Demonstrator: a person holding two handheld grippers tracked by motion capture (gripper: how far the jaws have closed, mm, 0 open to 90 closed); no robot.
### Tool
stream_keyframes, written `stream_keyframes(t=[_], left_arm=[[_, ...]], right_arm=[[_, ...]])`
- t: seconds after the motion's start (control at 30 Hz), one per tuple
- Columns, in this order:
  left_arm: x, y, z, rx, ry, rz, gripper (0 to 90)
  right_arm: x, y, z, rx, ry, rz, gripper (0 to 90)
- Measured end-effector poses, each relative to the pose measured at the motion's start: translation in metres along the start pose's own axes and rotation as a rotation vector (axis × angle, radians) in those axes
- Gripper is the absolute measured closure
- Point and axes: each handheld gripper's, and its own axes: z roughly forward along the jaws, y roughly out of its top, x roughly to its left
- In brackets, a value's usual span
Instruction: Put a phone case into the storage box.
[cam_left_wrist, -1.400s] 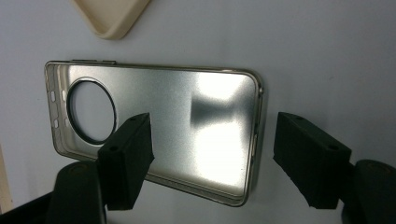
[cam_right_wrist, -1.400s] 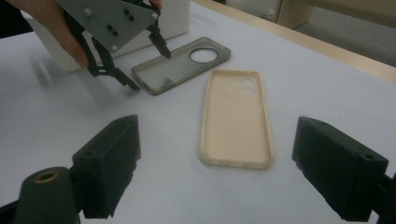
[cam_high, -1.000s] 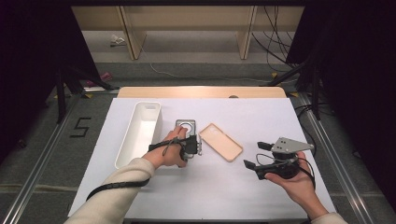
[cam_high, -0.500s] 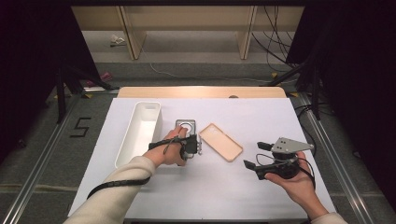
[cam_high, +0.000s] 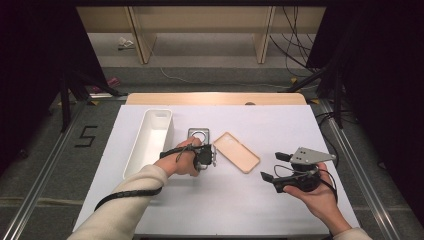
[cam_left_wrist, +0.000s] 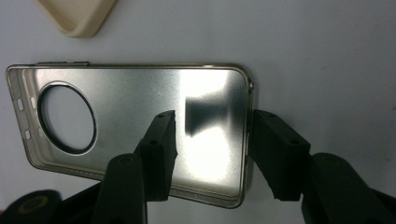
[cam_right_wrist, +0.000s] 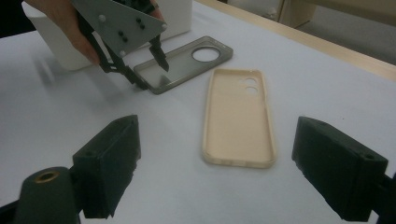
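A grey metallic phone case (cam_high: 198, 134) with a round camera hole lies open side up on the white table (cam_high: 280, 125). My left gripper (cam_high: 207, 157) points down over its near end. In the left gripper view the case (cam_left_wrist: 140, 107) has its end wall between my jaws: one pad stands inside the case and the other just outside the rim. The jaws have just been closing, and a gap remains beside the inner pad. A beige phone case (cam_high: 236, 152) lies to the right. My right gripper (cam_high: 272, 166) is held open farther right, and nothing is between its fingers (cam_right_wrist: 107, 158).
A long white bin (cam_high: 150, 142) stands left of the grey case, close to my left hand. In the right gripper view the beige case (cam_right_wrist: 238, 116) lies ahead and the left gripper (cam_right_wrist: 149, 70) works beyond it. The table's wooden far edge (cam_high: 215, 98) runs behind.
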Motion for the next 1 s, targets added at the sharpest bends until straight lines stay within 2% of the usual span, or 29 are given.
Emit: stream_keyframes(t=[0.43,0.53,0.57,0.77,0.9,1.0], left_arm=[[0.0013,-0.0014,0.0005,-0.016,-0.068,0.005,67.4],[0.0007,-0.0009,0.0001,-0.006,-0.086,0.002,69.8],[0.0008,-0.0007,0.0004,-0.010,-0.078,0.008,70.1],[-0.0003,-0.0011,0.0003,-0.011,-0.091,-0.001,74.7],[-0.0009,-0.0005,-0.0001,-0.006,-0.092,0.010,78.1],[-0.0027,0.0001,0.0002,-0.006,-0.091,0.000,80.7]], right_arm=[[0.0003,-0.0001,0.0005,0.000,0.002,0.000,16.2],[0.0003,0.0000,0.0004,-0.001,0.002,0.000,16.2],[0.0003,-0.0001,0.0004,0.000,0.003,0.000,16.3],[0.0002,-0.0002,0.0006,0.001,0.003,0.001,16.3],[0.0004,-0.0002,0.0008,0.002,0.005,0.002,16.3],[0.0002,-0.0005,0.0010,0.005,0.007,0.001,16.3]])
